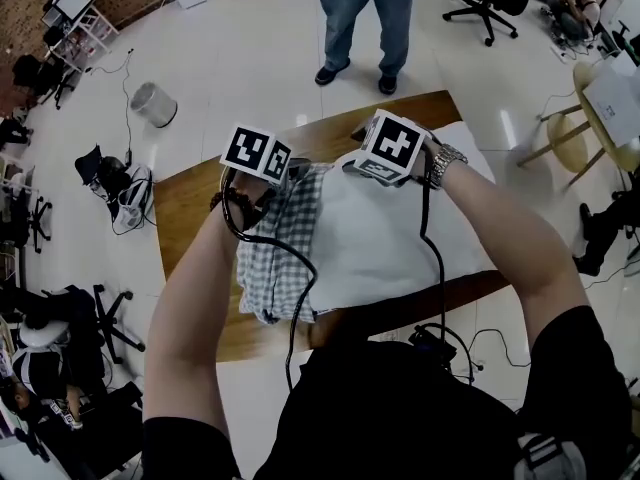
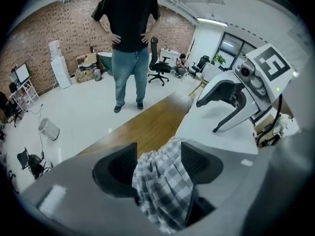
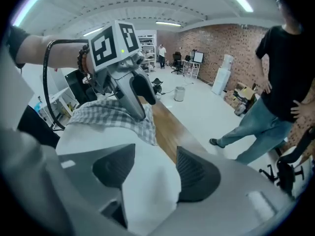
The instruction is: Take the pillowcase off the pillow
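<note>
step: stripping grey-checked fabric pillowcase (image 1: 275, 253), bunched over left end of white pillow (image 1: 385, 238) on brown wooden table (image 1: 190, 208). left gripper (image 2: 158, 157) loose around case, right gripper (image 3: 155, 163) loose around pillow. next: clamp both, pull apart.

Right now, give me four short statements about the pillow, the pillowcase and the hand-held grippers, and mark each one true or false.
1. The left hand-held gripper has the checked pillowcase between its jaws. True.
2. The right hand-held gripper has the pillowcase between its jaws. False: the white pillow sits there.
3. The pillowcase covers the whole pillow. False: it is bunched at one end, and most of the pillow is bare.
4. A person stands beyond the wooden table. True.
</note>
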`<state>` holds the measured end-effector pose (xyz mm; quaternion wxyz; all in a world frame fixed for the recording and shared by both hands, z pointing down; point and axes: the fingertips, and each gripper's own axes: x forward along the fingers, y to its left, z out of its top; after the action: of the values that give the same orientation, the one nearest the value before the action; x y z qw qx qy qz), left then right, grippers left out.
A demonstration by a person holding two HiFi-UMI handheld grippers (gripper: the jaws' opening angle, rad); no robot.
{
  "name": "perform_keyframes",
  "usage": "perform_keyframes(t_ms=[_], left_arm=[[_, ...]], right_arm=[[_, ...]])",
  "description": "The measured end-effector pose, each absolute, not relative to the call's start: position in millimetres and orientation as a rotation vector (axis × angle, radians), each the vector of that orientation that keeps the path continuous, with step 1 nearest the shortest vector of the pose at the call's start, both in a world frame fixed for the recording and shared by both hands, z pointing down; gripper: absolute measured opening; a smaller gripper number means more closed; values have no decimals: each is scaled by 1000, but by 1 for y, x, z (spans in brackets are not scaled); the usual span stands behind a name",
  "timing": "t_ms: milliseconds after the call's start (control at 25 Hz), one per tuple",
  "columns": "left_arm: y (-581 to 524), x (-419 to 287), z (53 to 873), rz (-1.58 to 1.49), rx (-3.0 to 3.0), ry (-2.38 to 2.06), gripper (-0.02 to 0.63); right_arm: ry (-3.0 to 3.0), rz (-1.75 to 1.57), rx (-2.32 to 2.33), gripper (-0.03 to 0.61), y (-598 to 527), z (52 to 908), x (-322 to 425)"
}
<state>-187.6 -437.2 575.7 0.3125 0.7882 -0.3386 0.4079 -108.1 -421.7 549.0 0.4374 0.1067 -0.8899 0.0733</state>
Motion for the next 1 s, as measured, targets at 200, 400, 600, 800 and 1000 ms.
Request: perform_keyframes(t_ms=[200, 400, 600, 800, 1000], left_arm=[[-448, -186, 605, 1140, 1982, -772, 282], [-448, -195, 630, 1153, 1915, -699, 257], [-451, -199, 647, 1197, 1891, -675, 140], [-454, -213, 634, 1134, 1881, -758, 58], [-452, -238, 625, 1065, 1848, -883, 43]], right_arm=[[-2146, 316, 170, 275, -435, 572, -103], [-2070, 439, 120, 269, -434, 606, -107], [-2029, 445, 100, 70, -432, 617, -107], [-2037, 395, 162, 14, -429, 593, -104], [-2062, 327, 233, 12, -424, 570, -91]])
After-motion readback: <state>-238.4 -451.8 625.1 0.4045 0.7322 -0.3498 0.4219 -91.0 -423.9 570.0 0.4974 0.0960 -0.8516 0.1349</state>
